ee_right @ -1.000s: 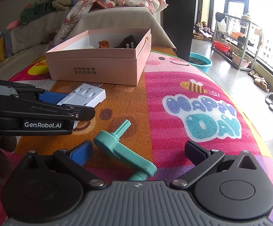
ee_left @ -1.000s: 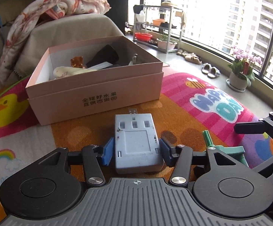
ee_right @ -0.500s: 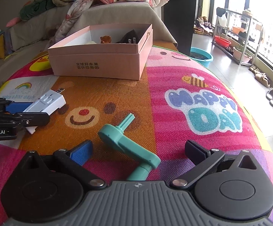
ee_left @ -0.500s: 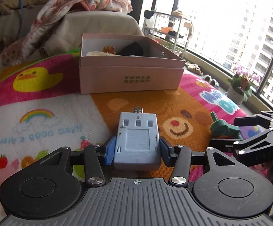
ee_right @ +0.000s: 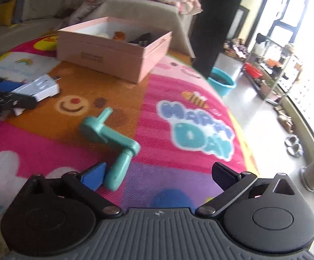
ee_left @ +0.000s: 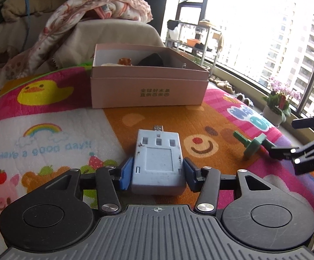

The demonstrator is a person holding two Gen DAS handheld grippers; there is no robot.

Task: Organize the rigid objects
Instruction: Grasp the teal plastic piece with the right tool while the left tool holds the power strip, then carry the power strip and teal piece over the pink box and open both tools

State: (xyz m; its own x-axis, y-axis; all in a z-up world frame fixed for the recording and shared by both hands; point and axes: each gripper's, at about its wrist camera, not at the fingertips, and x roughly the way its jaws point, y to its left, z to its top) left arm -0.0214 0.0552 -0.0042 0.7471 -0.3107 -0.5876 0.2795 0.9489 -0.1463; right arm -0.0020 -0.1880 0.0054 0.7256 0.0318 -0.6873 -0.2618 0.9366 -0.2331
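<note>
Left wrist view: the left gripper (ee_left: 158,174) pinches a pale blue USB hub (ee_left: 158,162) by its two long sides, blue pads flat against the casing, its metal plug pointing toward the pink cardboard box (ee_left: 149,91). The hub hangs over the cartoon play mat (ee_left: 48,134), on the near side of the box. Right of the hub, also short of the box, a teal crank handle (ee_left: 253,146) lies on the mat, the right gripper's black fingers (ee_left: 295,151) just beside it.

Right wrist view, slightly blurred: the right gripper (ee_right: 159,174) stands with jaws spread wide, pressing on nothing; the crank's grip lies against its left blue pad (ee_right: 94,175). The open box sits beyond, small items inside. Behind it, a sofa (ee_right: 139,10).
</note>
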